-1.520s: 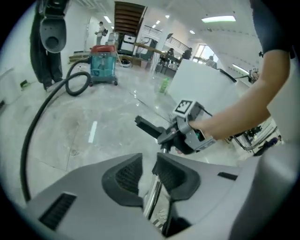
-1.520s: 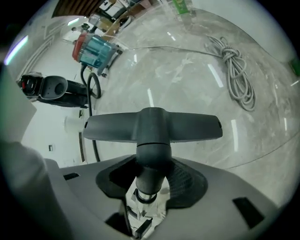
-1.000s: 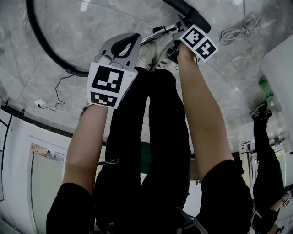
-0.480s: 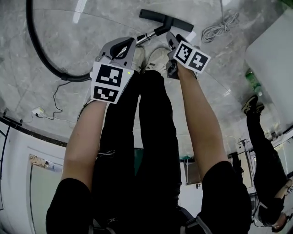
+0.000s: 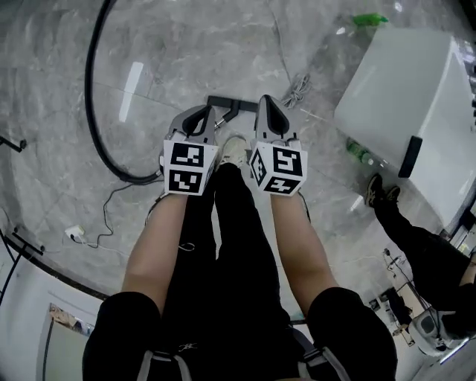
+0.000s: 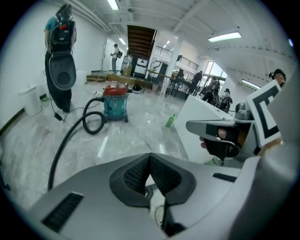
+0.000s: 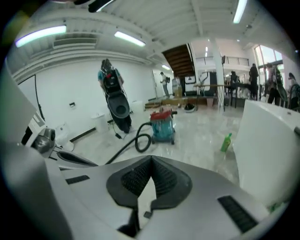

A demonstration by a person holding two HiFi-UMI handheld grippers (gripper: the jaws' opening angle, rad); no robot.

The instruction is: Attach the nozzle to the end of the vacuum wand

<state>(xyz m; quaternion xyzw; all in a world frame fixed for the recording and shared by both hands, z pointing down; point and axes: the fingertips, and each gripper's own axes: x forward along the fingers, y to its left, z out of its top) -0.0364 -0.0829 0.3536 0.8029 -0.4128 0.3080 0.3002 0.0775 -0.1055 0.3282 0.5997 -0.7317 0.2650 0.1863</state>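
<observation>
Both grippers have come up off the floor since a sec ago & now sit side by side in front of the legs. The head view has pulled back too, so the nozzle (image 5: 223, 100) looks small & far below.

L gripper (image 5: 201, 113): jaws pressed together, nothing in them. R gripper (image 5: 266, 101): jaws have just been closing, now together, nothing btw them either.

Nozzle lies flat on the floor (image 5: 171, 45) just past the shoe (image 5: 234, 149), btw the two gripper tips in the head view. Its neck runs back toward the wand, which I can't make out behind L gripper, so the joint itself isn't visible. With both grippers empty & clear, the fitting step looks done, and this is the stand-up phase. Next move, if any: check the nozzle is seated. That means going back down, opening the jaws first, then gripping the wand.

Floor: grey marbled stone, polished, reflects the strip lights. Black hose (image 5: 93, 111) loops off left; a red-and-teal vac (image 6: 115, 103) stands further out. White cord (image 5: 297, 89) is coiled near the nozzle, white cabinet (image 5: 401, 89) on the right, green bottle (image 5: 370, 18) beyond it. Room: big bright hall, stairs & ppl at the back.
</observation>
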